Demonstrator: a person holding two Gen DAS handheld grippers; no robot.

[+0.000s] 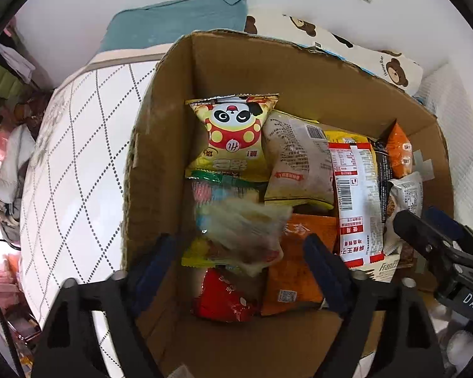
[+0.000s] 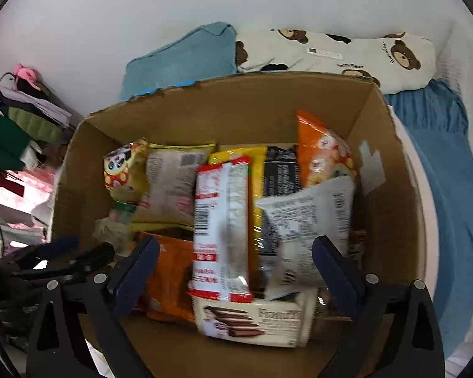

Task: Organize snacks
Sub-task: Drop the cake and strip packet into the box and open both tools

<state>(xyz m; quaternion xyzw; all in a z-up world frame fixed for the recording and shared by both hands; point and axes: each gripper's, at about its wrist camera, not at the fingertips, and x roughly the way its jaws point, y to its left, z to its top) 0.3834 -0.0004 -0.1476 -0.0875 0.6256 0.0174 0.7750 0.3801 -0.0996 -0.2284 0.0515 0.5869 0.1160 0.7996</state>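
White wall and a quilted bed [image 1: 78, 145] formed the backdrop; a cardboard box [image 1: 299, 72] sat on the bed, in front of a teal pillow [image 2: 179, 60] and a bear-print pillow [image 2: 337, 53].

Snack packets filled the box floor. Panda packet [image 1: 233, 132] lay at the far left corner; red-and-white packet [image 2: 220, 226] lay with its long axis running away from the cameras, about mid-box; wafer box [image 2: 252, 321] lay crosswise at the near wall.

Left tool [image 1: 239, 264] pointed down over the left half, fingers apart, clamped on nothing. A blurred pale packet [image 1: 246, 230] showed between them, apparently loose.

Right tool [image 2: 236, 271] hung over the right half, fingers apart, empty, straddling the near end of the red-and-white packet.

Judgement: the right tool was nearer that packet; gripping across its short width looked feasible.
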